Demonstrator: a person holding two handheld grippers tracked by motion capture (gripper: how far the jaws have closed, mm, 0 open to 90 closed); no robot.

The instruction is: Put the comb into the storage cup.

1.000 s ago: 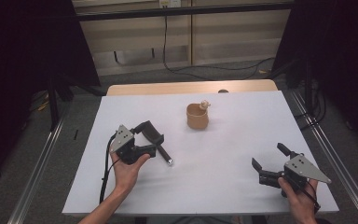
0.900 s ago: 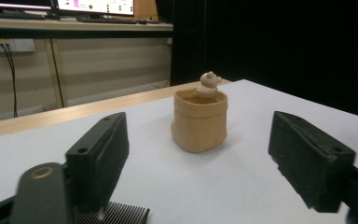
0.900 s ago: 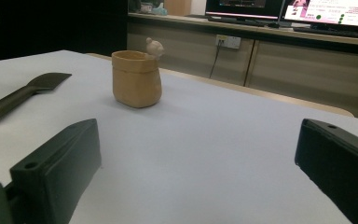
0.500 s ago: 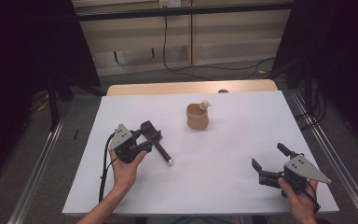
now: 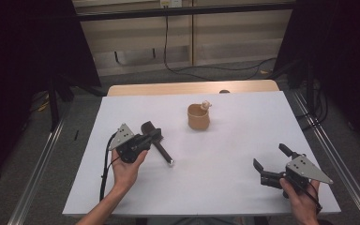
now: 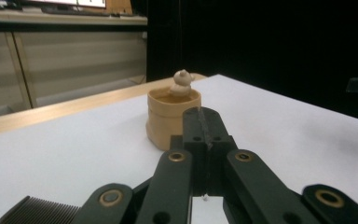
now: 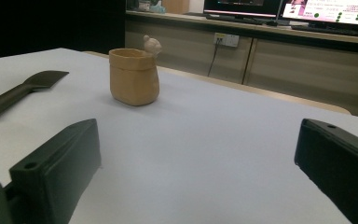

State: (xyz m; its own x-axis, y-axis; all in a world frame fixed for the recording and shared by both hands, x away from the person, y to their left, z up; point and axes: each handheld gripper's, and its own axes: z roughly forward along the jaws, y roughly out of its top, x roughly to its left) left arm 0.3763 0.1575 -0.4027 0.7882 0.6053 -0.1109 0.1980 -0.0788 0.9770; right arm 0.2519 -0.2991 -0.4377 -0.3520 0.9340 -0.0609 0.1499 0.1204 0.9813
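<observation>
Fingers on my left gripper (image 5: 155,136) have just been closing, and now they are pressed tight together with nothing between them that I can see. The brush (image 5: 163,152) lies on the white table (image 5: 225,187) right by those fingers. Its dark head is at their tips, and its handle runs back toward me and ends in a shiny tip. In the left gripper view I see the brush's teeth low down beside my fingers, not in them. So I think I missed the grab. To do it well, I should open up again, go lower, and put one finger on each side of the handle near the head. That part is thick and should not slip. Then I should squeeze slowly. My left hand holds its gripper low and flat, and it points at the little brown cup (image 5: 198,117) with the toy (image 5: 206,104) on its rim. My right hand rests near the table's near right corner. My right gripper (image 5: 270,157) has its fingers spread wide and empty, and it points in at the middle of the table.
</observation>
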